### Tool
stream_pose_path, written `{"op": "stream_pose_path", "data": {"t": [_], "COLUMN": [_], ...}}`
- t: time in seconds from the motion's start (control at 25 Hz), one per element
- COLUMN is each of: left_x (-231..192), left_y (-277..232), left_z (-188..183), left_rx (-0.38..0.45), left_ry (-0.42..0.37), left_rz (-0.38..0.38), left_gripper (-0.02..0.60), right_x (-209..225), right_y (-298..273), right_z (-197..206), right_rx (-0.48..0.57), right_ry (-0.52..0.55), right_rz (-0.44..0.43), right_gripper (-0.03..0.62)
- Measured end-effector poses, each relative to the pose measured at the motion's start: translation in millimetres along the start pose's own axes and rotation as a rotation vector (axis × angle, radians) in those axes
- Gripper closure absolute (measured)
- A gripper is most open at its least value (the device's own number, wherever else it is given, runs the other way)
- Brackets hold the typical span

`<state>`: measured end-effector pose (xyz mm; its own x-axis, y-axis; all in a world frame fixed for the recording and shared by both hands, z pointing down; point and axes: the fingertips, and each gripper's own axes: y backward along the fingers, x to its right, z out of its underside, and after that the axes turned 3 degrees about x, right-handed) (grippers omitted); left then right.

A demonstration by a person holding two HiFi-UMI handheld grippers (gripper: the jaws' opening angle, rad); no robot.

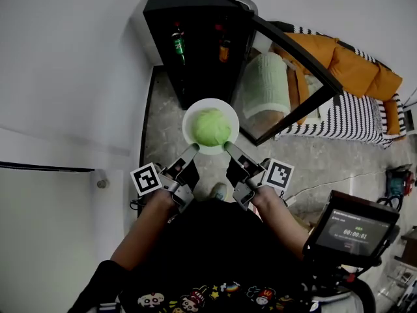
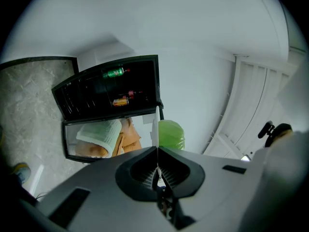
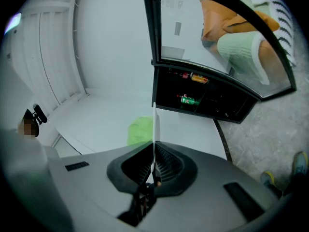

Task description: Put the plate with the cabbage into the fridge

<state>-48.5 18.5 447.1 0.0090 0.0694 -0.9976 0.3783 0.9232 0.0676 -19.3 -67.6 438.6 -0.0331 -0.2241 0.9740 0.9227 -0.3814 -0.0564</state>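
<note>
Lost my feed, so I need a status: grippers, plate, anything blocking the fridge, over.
Both shut on plate rim: left gripper, right gripper. On it the cabbage, held short of the fridge. Fridge door open, path looks clear.

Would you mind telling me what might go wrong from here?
1. The left gripper and right gripper pinch only the rim of the plate; uneven movement could tilt it and roll the cabbage off.
2. The open glass door of the fridge stands close on the right; the plate may clip it.
</note>
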Motion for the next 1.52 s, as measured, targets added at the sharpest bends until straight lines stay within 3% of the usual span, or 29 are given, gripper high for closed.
{"op": "stream_pose_path", "data": {"t": [1.52], "left_x": [-1.1], "left_y": [-7.5], "left_z": [4.6], "left_rx": [0.024], "left_ry": [0.002], "left_rz": [-0.015], "left_gripper": [0.572], "right_x": [4.4], "right_y": [2.0], "right_z": [-7.2], "right_rx": [-0.04], "right_ry": [-0.013], "right_rz": [0.012], "right_gripper": [0.579]}}
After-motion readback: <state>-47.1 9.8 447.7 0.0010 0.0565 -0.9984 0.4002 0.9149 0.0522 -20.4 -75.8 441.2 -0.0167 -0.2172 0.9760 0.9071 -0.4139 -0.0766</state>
